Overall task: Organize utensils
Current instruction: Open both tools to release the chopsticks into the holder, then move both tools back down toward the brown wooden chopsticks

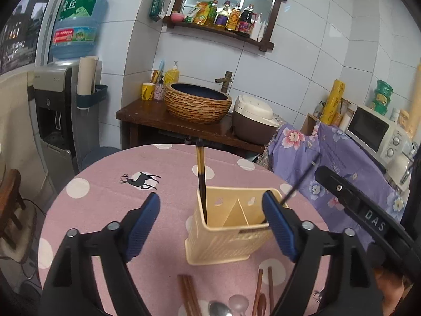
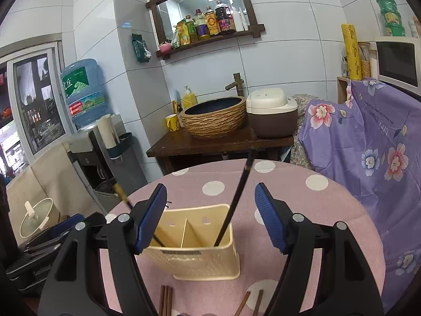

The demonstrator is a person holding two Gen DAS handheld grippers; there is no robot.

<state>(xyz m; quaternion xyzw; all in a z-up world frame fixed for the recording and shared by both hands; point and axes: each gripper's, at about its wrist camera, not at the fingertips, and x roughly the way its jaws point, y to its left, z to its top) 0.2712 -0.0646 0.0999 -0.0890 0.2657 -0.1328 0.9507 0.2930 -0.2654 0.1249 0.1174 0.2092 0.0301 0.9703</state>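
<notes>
Standing between both wide-open, empty grippers, left [image 1: 211, 226] and right [image 2: 210, 217]: cream ribbed plastic utensil holder [image 1: 223, 245], two dark chopsticks [image 2: 238, 192] inside

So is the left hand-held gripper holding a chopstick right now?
No, the left hand-held gripper is open and empty, while one dark chopstick already stands in the cream utensil holder.

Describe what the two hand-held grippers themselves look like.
The left hand-held gripper and the right hand-held gripper match: black plastic arms, silver pivot bolts, and flat blue ribbed fingers. Seen from the left wrist, the right one's body bears white "DAS" lettering.
</notes>
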